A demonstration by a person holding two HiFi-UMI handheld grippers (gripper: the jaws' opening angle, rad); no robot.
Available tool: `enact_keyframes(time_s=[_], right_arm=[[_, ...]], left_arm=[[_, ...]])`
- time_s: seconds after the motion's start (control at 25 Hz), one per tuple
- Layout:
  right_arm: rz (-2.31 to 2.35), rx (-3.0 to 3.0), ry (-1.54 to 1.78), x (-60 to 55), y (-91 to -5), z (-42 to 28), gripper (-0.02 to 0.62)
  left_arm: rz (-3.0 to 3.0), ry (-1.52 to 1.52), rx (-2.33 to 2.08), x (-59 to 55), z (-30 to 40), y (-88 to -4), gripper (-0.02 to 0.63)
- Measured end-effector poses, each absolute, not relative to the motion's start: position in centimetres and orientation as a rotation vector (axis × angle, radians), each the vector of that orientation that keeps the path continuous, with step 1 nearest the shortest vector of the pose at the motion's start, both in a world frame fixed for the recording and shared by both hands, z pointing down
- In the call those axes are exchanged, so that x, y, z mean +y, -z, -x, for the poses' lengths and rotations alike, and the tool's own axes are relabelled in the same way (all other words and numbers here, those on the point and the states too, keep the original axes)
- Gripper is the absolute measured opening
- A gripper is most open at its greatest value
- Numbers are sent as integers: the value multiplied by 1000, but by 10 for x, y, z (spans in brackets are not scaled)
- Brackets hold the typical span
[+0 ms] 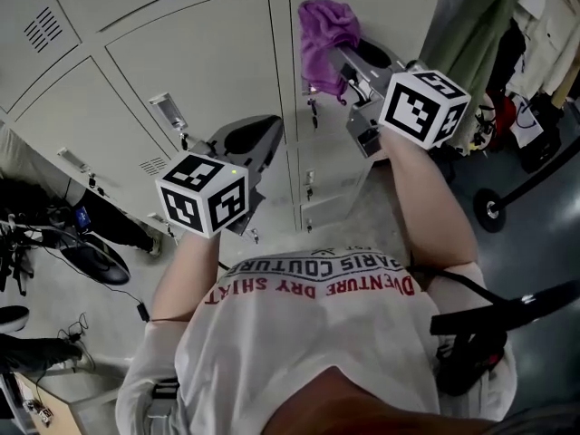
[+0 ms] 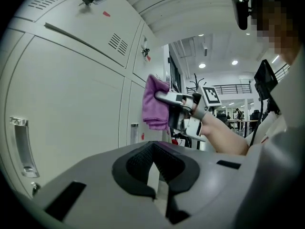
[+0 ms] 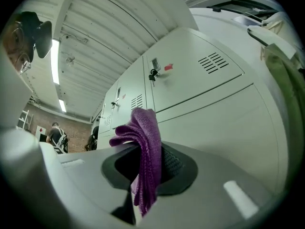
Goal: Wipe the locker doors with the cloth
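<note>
A purple cloth (image 1: 322, 43) hangs bunched from my right gripper (image 1: 346, 69), which is shut on it. In the right gripper view the cloth (image 3: 145, 137) sticks up between the jaws of the right gripper (image 3: 145, 152) and droops over them. It is held up at a grey locker door (image 1: 362, 7); whether it touches the door I cannot tell. My left gripper (image 1: 258, 132) is lower and to the left, in front of another locker door (image 1: 208, 71). The left gripper (image 2: 153, 149) is shut and holds nothing. The left gripper view also shows the cloth (image 2: 153, 104) beside the lockers.
Coats (image 1: 480, 25) hang right of the lockers. A wheel (image 1: 489, 208) stands on the floor at the right, and dark gear (image 1: 82, 252) lies at the left. A door handle (image 2: 21, 147) and a key (image 3: 153, 74) stick out from the doors. People (image 3: 56, 136) stand far off.
</note>
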State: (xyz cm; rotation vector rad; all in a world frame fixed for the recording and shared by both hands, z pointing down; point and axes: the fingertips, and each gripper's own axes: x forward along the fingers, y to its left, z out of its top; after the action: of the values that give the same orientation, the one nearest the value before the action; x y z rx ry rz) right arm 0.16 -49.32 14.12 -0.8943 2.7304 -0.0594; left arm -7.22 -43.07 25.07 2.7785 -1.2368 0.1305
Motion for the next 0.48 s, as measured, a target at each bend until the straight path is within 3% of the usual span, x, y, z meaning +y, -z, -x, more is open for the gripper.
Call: enact_keyframes(time_s=[0.48], right_arm=[[934, 2722, 51, -550, -135, 29, 41]], left_arm=[[-2765, -155, -1202, -467, 79, -257, -2]])
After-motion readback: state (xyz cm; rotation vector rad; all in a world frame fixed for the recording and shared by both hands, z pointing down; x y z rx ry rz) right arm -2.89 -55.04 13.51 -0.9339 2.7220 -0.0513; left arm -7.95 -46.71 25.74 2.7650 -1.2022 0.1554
